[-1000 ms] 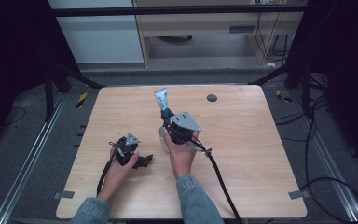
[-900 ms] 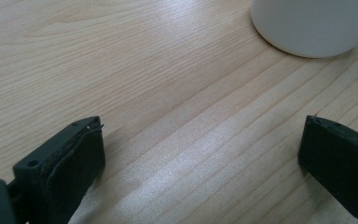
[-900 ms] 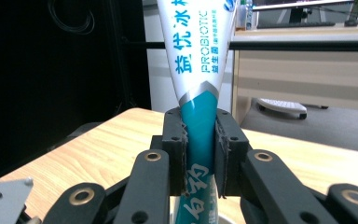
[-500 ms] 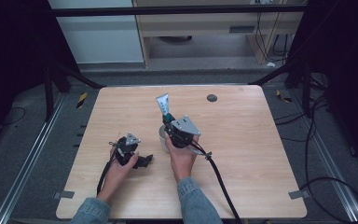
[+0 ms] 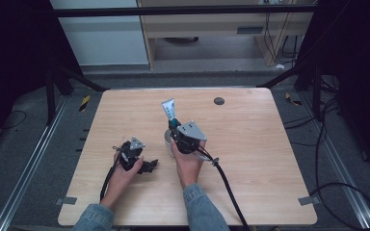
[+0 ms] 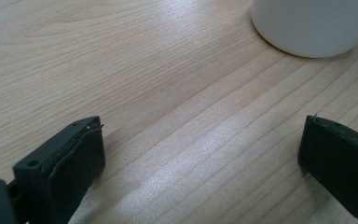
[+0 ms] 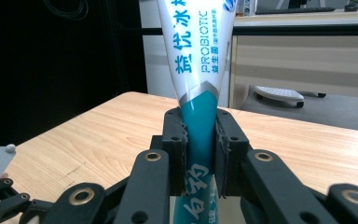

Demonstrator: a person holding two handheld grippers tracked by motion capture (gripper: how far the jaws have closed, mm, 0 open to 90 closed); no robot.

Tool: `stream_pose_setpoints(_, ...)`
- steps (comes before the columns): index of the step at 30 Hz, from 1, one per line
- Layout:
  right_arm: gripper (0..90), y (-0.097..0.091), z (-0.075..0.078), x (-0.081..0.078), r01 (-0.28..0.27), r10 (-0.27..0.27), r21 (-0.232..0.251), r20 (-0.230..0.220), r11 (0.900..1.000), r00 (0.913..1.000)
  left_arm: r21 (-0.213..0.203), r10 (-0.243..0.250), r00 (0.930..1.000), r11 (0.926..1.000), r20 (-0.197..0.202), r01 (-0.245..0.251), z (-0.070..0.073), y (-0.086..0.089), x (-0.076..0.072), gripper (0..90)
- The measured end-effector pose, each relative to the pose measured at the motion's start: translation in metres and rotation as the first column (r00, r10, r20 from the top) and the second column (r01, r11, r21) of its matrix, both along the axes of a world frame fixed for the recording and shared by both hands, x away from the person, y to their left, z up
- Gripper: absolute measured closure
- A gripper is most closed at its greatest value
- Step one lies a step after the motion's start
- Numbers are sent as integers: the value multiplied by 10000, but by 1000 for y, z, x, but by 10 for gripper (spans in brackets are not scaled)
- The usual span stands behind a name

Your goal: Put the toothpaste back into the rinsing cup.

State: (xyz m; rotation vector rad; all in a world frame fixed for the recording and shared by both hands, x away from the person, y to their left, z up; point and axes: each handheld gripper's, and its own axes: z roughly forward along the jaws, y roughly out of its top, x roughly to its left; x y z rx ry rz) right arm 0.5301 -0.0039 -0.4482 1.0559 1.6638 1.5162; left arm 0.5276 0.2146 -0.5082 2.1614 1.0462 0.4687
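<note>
My right gripper point(image 5: 175, 126) is shut on a white and teal toothpaste tube point(image 5: 168, 111), which stands upright with its flat end up. In the right gripper view the pads point(image 7: 176, 140) clamp the tube's teal lower part point(image 7: 200, 116). A white cup point(image 5: 167, 140) stands on the wooden table point(image 5: 260, 144) directly under the tube, partly hidden by the gripper. My left gripper point(image 5: 150, 166) rests low on the table to the left, open, with nothing between its jaws. Its own view shows the bare wood between the open jaws point(image 6: 200, 135) and the cup's base point(image 6: 307, 28) ahead.
A small dark round spot point(image 5: 218, 101) marks the table's far side. The right gripper's black cable point(image 5: 229, 185) trails to the near edge. Beyond the far edge are a wooden shelf unit point(image 5: 212, 29) and dark floor with rails.
My right gripper and the tube have slid a little lower in the high view, closer over the cup. The left gripper has stayed where it was.
</note>
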Motion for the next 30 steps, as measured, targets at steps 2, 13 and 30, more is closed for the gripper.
stream_pose_setpoints(2, 768, 0, -2, 0, 8, -8, 5, -63, 10000, 10000, 5, -3, 10000, 10000, -1, 3, 0, 0, 0, 0)
stream_pose_setpoints(13, 766, 2, -8, 0, 83, -87, -222, -185, 9997, 9998, 10, -5, 10000, 10000, -1, 5, 0, 0, 0, 0)
stream_pose_setpoints(30, 763, 3, -14, 2, -1, -24, -491, -510, 9988, 9987, 5, -2, 10000, 10000, 0, 2, 0, 0, 0, 0)
